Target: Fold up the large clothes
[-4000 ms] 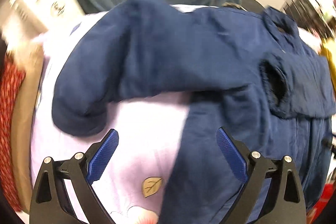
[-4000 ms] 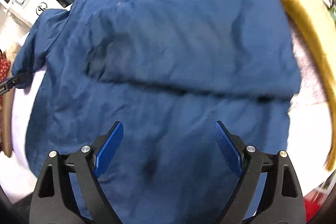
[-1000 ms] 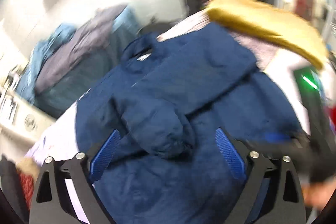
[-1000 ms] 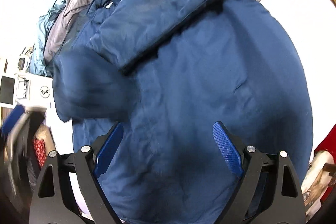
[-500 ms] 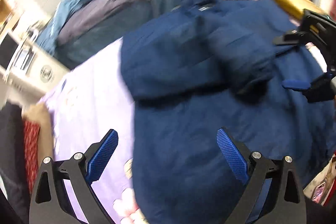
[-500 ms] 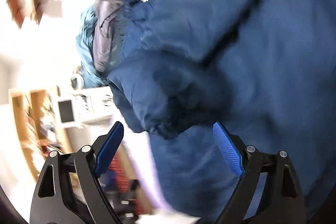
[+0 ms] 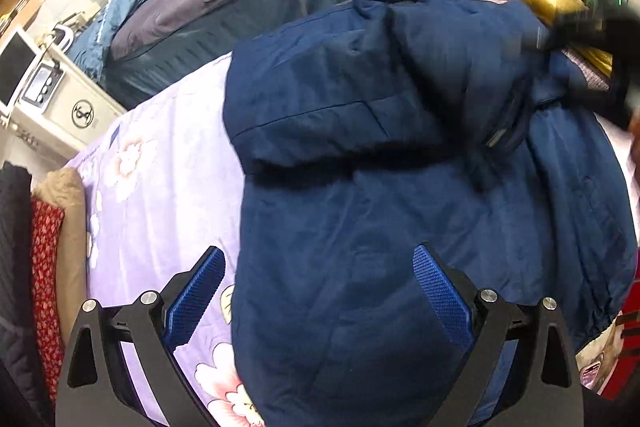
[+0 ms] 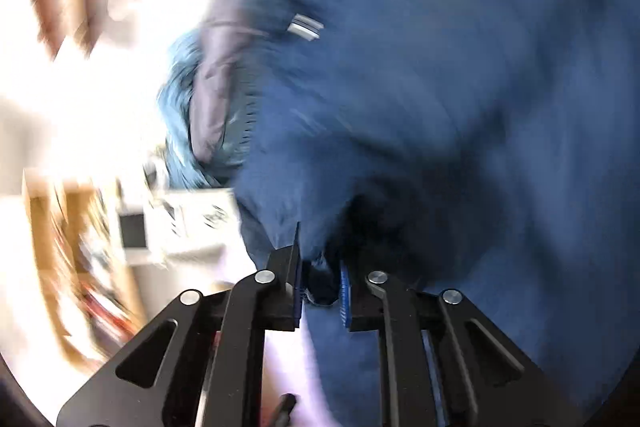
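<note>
The navy jacket (image 7: 400, 211) lies spread on the lilac floral bedsheet (image 7: 160, 195), collar toward 12 o'clock, one sleeve folded across its chest. The left tongs (image 7: 318, 301) hover spread above its hem at 6 o'clock. The right tongs (image 8: 320, 293) pinch a fold of the jacket; that view is blurred.

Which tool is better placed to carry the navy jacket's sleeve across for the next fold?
Right. The right tool is already shut on a bunch of the navy jacket, whereas the left tool hovers open near the hem, gripping nothing.
</note>
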`<state>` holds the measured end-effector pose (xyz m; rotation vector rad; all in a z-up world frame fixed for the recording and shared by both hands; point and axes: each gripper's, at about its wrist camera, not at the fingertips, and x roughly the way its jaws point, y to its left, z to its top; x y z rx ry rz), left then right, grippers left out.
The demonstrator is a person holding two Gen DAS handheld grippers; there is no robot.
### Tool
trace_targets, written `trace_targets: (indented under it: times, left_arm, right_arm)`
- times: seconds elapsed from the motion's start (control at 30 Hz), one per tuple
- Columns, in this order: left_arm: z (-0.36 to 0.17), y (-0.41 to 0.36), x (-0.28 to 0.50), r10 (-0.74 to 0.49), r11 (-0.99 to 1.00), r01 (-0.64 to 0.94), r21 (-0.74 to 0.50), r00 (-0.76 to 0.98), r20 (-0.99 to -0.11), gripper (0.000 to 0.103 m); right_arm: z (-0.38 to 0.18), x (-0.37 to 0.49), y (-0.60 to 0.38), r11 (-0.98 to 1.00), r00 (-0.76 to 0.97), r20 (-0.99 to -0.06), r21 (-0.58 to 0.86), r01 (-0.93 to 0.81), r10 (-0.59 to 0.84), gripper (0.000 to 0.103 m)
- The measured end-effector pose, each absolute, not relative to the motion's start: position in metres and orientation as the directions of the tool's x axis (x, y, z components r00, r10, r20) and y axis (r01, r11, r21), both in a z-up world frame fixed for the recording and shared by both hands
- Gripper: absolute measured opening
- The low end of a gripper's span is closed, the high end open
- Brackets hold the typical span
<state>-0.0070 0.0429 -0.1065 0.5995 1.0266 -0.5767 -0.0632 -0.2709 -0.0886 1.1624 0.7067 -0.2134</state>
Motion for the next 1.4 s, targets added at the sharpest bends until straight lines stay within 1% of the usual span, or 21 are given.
trace_targets:
  times: [0.07, 0.13, 0.2, 0.27, 0.37, 0.43, 0.47, 0.5, 0.53, 0.67, 0.7, 0.77, 0.9, 0.97, 1.0, 1.07, 1.1, 1.23, 1.3, 1.37, 1.4]
  left_arm:
    - [-0.105, 0.040, -0.008, -0.168, 0.695, 0.695, 0.184, 0.406, -0.898, 0.093]
    - [-0.106, 0.038, -0.006, -0.163, 0.696, 0.693, 0.190, 0.409, -0.898, 0.093]
    - [-0.107, 0.038, -0.002, -0.157, 0.701, 0.686, 0.194, 0.414, -0.897, 0.093]
    - [-0.108, 0.037, 0.002, -0.148, 0.710, 0.676, 0.197, 0.417, -0.897, 0.093]
    - [-0.114, 0.035, 0.008, -0.131, 0.717, 0.669, 0.197, 0.406, -0.904, 0.093]
    - [-0.114, 0.034, 0.010, -0.129, 0.717, 0.669, 0.195, 0.402, -0.906, 0.093]
    - [-0.114, 0.034, 0.011, -0.128, 0.716, 0.671, 0.194, 0.399, -0.908, 0.093]
    - [-0.115, 0.034, 0.013, -0.127, 0.714, 0.672, 0.197, 0.402, -0.907, 0.093]
    - [-0.114, 0.034, 0.015, -0.127, 0.711, 0.673, 0.202, 0.406, -0.905, 0.093]
    - [-0.113, 0.031, 0.030, -0.114, 0.692, 0.678, 0.249, 0.443, -0.889, 0.093]
    - [-0.112, 0.028, 0.035, -0.113, 0.691, 0.676, 0.255, 0.449, -0.886, 0.093]
    - [-0.109, 0.020, 0.053, -0.118, 0.693, 0.671, 0.261, 0.464, -0.878, 0.093]
    - [-0.102, -0.008, 0.077, -0.144, 0.687, 0.678, 0.262, 0.480, -0.865, 0.093]
    - [-0.100, -0.027, 0.087, -0.161, 0.672, 0.693, 0.262, 0.483, -0.861, 0.093]
    - [-0.101, -0.032, 0.090, -0.161, 0.667, 0.695, 0.268, 0.485, -0.859, 0.093]
    - [-0.106, -0.047, 0.098, -0.158, 0.651, 0.706, 0.279, 0.485, -0.860, 0.093]
    - [-0.110, -0.052, 0.103, -0.151, 0.642, 0.712, 0.284, 0.481, -0.864, 0.093]
    - [-0.142, -0.066, 0.122, -0.073, 0.606, 0.720, 0.339, 0.474, -0.877, 0.093]
    - [-0.166, -0.069, 0.132, -0.010, 0.586, 0.726, 0.361, 0.451, -0.892, 0.093]
    - [-0.188, -0.067, 0.138, 0.025, 0.578, 0.739, 0.347, 0.409, -0.912, 0.094]
    - [-0.195, -0.067, 0.140, 0.040, 0.574, 0.741, 0.350, 0.401, -0.915, 0.094]
  right_arm:
    - [-0.028, -0.047, -0.281, 0.639, 0.785, -0.601, 0.664, 0.388, 0.149, 0.013]
    - [0.002, -0.038, -0.290, 0.750, 0.803, -0.583, 0.586, 0.307, 0.127, 0.013]
    - [0.003, -0.026, -0.310, 0.777, 0.797, -0.583, 0.570, 0.267, 0.155, 0.013]
    - [-0.027, -0.011, -0.327, 0.774, 0.721, -0.674, 0.539, 0.331, 0.161, 0.013]
    - [-0.116, -0.008, -0.353, 0.698, 0.517, -0.834, 0.488, 0.524, 0.196, 0.033]
    - [-0.156, -0.026, -0.365, 0.551, 0.490, -0.831, 0.547, 0.630, 0.264, 0.050]
    - [-0.164, -0.042, -0.366, 0.484, 0.528, -0.803, 0.590, 0.646, 0.275, 0.053]
    - [-0.168, -0.061, -0.370, 0.401, 0.585, -0.771, 0.633, 0.662, 0.252, 0.063]
    - [-0.166, -0.074, -0.370, 0.373, 0.597, -0.773, 0.630, 0.682, 0.214, 0.069]
    - [-0.130, -0.090, -0.359, 0.444, 0.598, -0.799, 0.559, 0.700, 0.062, 0.069]
    - [-0.111, -0.087, -0.350, 0.496, 0.622, -0.783, 0.553, 0.670, 0.033, 0.069]
    - [-0.095, -0.074, -0.338, 0.563, 0.645, -0.763, 0.553, 0.614, 0.047, 0.071]
    - [-0.107, -0.036, -0.314, 0.682, 0.547, -0.837, 0.412, 0.604, 0.022, 0.072]
    - [-0.127, -0.016, -0.300, 0.721, 0.494, -0.867, 0.380, 0.579, 0.060, 0.070]
    - [-0.132, -0.014, -0.297, 0.733, 0.488, -0.869, 0.386, 0.560, 0.085, 0.056]
    - [-0.139, -0.022, -0.298, 0.775, 0.480, -0.873, 0.358, 0.521, 0.081, 0.016]
    - [-0.136, -0.023, -0.302, 0.799, 0.467, -0.884, 0.306, 0.518, 0.036, 0.013]
    - [-0.118, -0.028, -0.330, 0.844, 0.372, -0.926, 0.143, 0.516, -0.071, 0.012]
    - [-0.135, -0.037, -0.338, 0.860, 0.290, -0.957, 0.143, 0.490, -0.006, 0.012]
    - [-0.137, -0.039, -0.342, 0.858, 0.278, -0.960, 0.159, 0.488, 0.019, 0.020]
    - [-0.131, -0.040, -0.342, 0.857, 0.272, -0.962, 0.146, 0.494, 0.007, 0.027]
